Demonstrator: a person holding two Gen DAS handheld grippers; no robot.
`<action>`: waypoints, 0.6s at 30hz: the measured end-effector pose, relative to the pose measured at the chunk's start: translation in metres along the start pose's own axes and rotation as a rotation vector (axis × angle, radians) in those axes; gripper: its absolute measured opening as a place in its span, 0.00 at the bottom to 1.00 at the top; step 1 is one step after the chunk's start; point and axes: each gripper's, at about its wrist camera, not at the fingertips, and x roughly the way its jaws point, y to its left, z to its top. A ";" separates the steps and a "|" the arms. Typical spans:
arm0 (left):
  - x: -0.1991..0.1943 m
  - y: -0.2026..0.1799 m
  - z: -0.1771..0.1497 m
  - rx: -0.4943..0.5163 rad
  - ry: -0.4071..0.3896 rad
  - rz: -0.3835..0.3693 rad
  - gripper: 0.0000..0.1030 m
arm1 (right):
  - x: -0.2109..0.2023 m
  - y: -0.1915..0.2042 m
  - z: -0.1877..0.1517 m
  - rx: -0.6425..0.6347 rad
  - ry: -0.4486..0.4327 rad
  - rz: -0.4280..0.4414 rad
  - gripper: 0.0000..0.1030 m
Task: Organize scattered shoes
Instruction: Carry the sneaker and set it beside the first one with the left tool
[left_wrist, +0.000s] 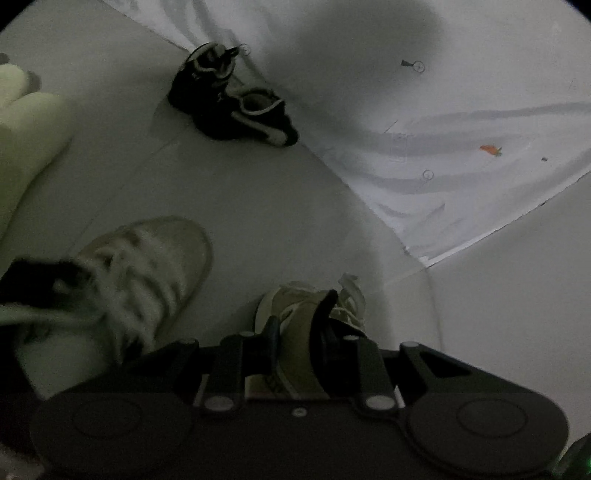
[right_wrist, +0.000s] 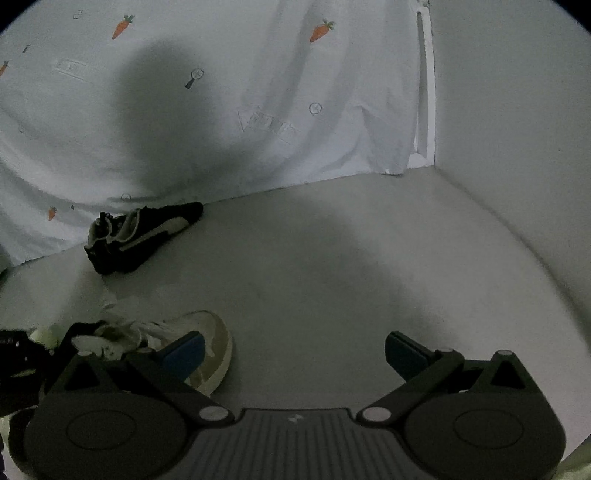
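Note:
My left gripper (left_wrist: 302, 314) is shut on the collar of a pale beige sneaker (left_wrist: 299, 354) low over the grey floor. The same sneaker (right_wrist: 207, 347) shows at the lower left of the right wrist view, toe pointing right. A second pale laced sneaker (left_wrist: 147, 273) lies to its left, blurred. Two black sneakers with white stripes (left_wrist: 229, 96) sit together against the hanging cloth; in the right wrist view they appear as one dark shape (right_wrist: 144, 236). My right gripper (right_wrist: 293, 354) is open, with only bare floor between its blue pads.
A white cloth with carrot prints (right_wrist: 258, 92) hangs down to the floor behind the black shoes. A plain white wall (right_wrist: 517, 110) closes the right side and forms a corner. Pale green fabric (left_wrist: 26, 129) fills the left edge. Grey floor (right_wrist: 351, 258) stretches in front.

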 end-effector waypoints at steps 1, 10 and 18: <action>-0.002 0.002 0.002 0.001 -0.001 0.003 0.21 | 0.001 0.001 -0.001 -0.001 0.005 0.005 1.00; 0.001 0.009 -0.021 0.139 0.073 0.092 0.20 | 0.011 0.020 -0.010 -0.023 0.056 0.066 1.00; 0.006 0.022 -0.019 0.196 0.234 0.044 0.23 | 0.011 0.050 -0.016 -0.013 0.088 0.082 1.00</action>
